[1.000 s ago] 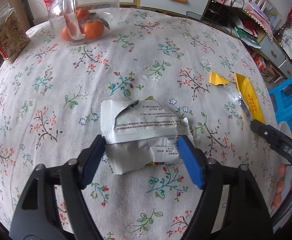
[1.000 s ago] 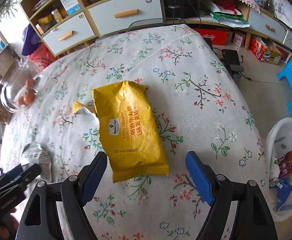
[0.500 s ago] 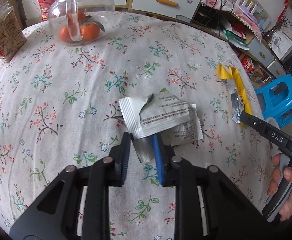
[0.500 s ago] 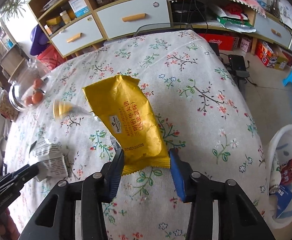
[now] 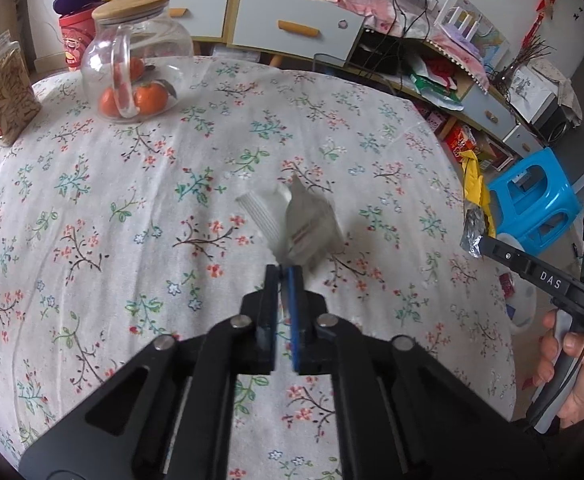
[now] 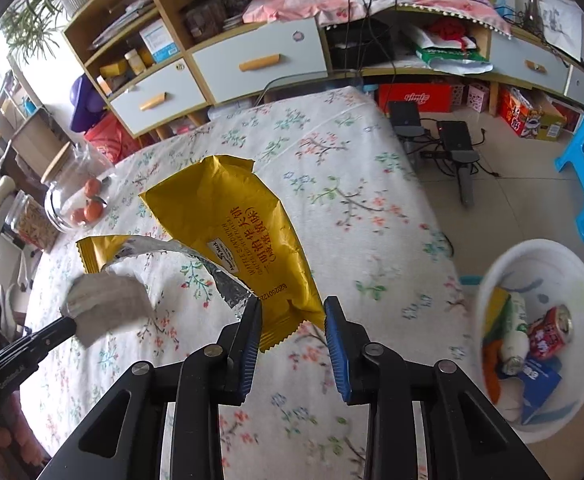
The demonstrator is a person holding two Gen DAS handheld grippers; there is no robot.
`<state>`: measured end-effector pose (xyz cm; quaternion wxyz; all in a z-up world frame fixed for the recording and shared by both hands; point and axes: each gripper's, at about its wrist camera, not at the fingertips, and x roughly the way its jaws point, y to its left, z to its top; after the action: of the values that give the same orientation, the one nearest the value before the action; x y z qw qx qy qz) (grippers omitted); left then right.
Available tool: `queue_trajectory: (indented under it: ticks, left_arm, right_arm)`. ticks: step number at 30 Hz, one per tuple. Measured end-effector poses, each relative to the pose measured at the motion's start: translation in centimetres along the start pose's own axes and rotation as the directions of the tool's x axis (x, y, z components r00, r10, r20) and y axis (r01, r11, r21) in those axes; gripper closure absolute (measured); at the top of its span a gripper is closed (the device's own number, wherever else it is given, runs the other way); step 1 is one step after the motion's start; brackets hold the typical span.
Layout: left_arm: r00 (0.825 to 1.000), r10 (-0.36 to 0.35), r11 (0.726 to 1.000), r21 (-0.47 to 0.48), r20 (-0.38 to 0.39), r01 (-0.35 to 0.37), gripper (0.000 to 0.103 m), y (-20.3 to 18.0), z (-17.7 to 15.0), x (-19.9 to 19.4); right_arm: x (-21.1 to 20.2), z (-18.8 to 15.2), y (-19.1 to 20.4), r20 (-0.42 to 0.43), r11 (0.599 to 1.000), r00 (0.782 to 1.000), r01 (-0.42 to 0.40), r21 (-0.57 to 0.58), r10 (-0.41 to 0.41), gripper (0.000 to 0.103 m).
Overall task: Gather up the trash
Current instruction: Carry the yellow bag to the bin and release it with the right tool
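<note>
My left gripper (image 5: 283, 276) is shut on the white snack wrapper (image 5: 306, 228) and holds it lifted above the floral tablecloth (image 5: 132, 184). The wrapper also shows at the left of the right wrist view (image 6: 106, 304). My right gripper (image 6: 292, 320) is shut on the bottom edge of the torn yellow snack wrapper (image 6: 240, 232) and holds it up over the table; its silver inside hangs to the left. The yellow wrapper also shows at the right of the left wrist view (image 5: 474, 192). A white trash bin (image 6: 492, 292) with cans and packets stands on the floor at the right.
A glass jar with oranges (image 5: 132, 76) and a bag of seeds (image 5: 4, 96) stand at the table's far left. A blue plastic stool (image 5: 532, 196) stands beyond the table's right edge. Drawers and cluttered shelves (image 6: 252, 64) line the back wall.
Both grippers closed on their wrappers and lifted them off the tablecloth. The white wrapper now hangs crumpled from the left jaws; the yellow one is raised and tilted.
</note>
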<state>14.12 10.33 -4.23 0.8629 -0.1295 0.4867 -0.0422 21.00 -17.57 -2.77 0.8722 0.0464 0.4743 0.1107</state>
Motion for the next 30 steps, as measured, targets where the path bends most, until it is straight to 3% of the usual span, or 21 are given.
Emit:
queue_trajectory:
  ticks: [17, 30]
  left_arm:
    - [0.997, -0.066, 0.998, 0.027, 0.046, 0.065, 0.102, -3.3, -0.3, -0.7]
    - [0.981, -0.192, 0.969, 0.160, 0.022, 0.186, 0.102, -10.9, -1.7, -0.8]
  right_arm:
    - [-5.5, -2.4, -8.9, 0.043, 0.993, 0.997, 0.059, 0.107, -0.063, 0.071]
    - [-8.5, -4.7, -17.2, 0.036, 0.958, 0.987, 0.140, 0.251, -0.153, 0.067]
